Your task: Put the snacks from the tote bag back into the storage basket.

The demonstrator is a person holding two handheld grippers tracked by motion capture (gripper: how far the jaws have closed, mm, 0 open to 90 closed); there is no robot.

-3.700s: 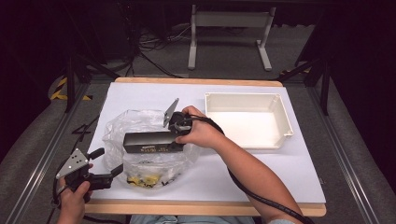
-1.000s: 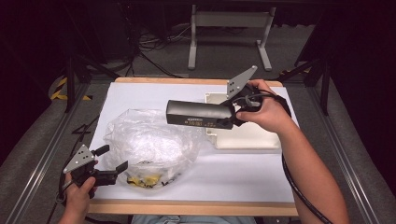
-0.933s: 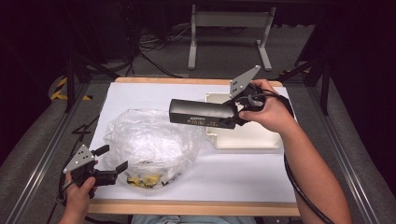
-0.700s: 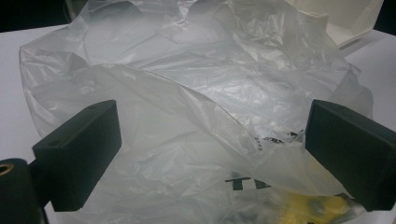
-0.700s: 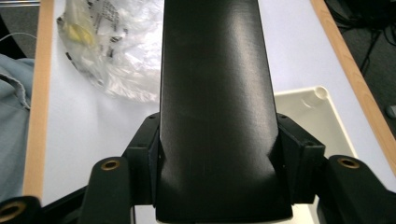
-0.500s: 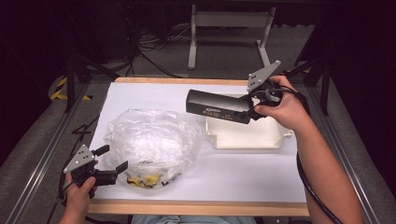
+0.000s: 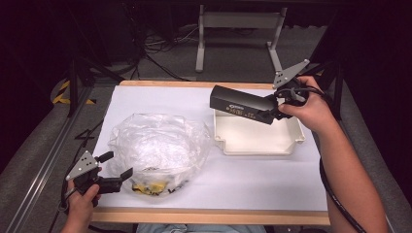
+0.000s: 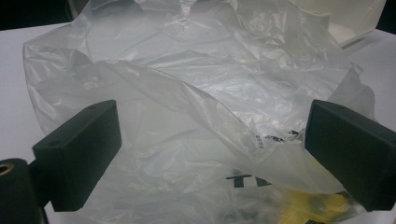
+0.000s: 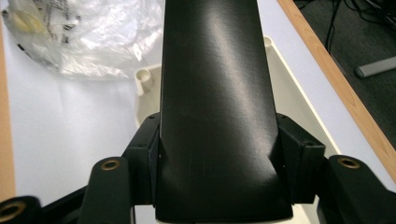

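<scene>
My right gripper [image 7: 270, 110] is shut on one end of a long black box [image 7: 239, 104], which sticks out to the left in the air above a white tray [image 7: 257, 148]. In the right gripper view the box [image 9: 212, 93] runs forward from between the two pads, over the tray [image 9: 299, 98]. A crumpled clear plastic bag [image 7: 158, 143] holding yellow and black items lies at the table's left. My left gripper [image 7: 115, 168] stands open at the bag's near left edge. In the left gripper view the bag [image 8: 187, 93] lies between and ahead of the wide-apart jaws.
White paper [image 7: 252, 179] covers the table, and a wooden edge [image 7: 209, 216] runs along the front. A metal stand [image 7: 238, 29] and cables sit on the floor beyond the far edge. A dark rail [image 7: 43, 160] lines the left side.
My right gripper has carried the black box from over the bag rightward and away, to above the white tray. The left gripper has stayed by the bag.
</scene>
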